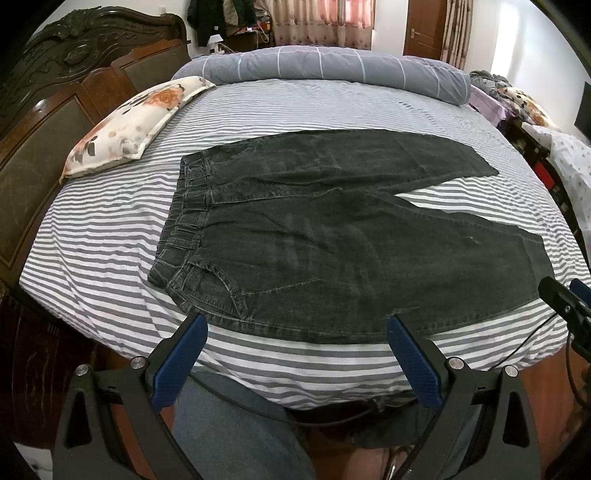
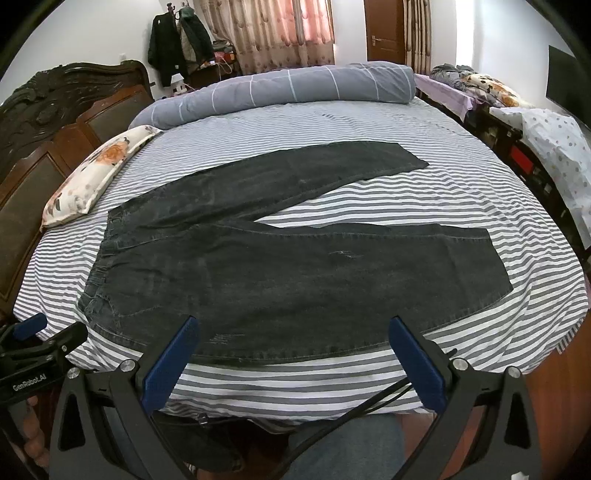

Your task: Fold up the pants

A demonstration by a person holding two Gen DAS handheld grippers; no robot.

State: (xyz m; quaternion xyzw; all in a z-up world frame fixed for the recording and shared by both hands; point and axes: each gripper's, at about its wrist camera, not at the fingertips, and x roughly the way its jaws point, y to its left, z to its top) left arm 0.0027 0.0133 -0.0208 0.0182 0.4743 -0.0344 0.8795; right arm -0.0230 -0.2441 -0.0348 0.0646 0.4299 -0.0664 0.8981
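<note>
On the striped bed (image 1: 110, 236) the dark pants (image 1: 314, 240) lie flat, legs splayed apart, both the left tool (image 1: 295, 325) and right tool (image 2: 295, 325) spread and seemingly hovering short of the near edge, so pinching one layer could drag the legs crooked.

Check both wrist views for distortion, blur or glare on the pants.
Left wrist view: strong fisheye bulge curves the striped sheet, black corners; pants sharp, evenly lit, no glare. Right wrist view: same bulge and dark corners; pants crisp, window curtains bright but not blown out.
</note>
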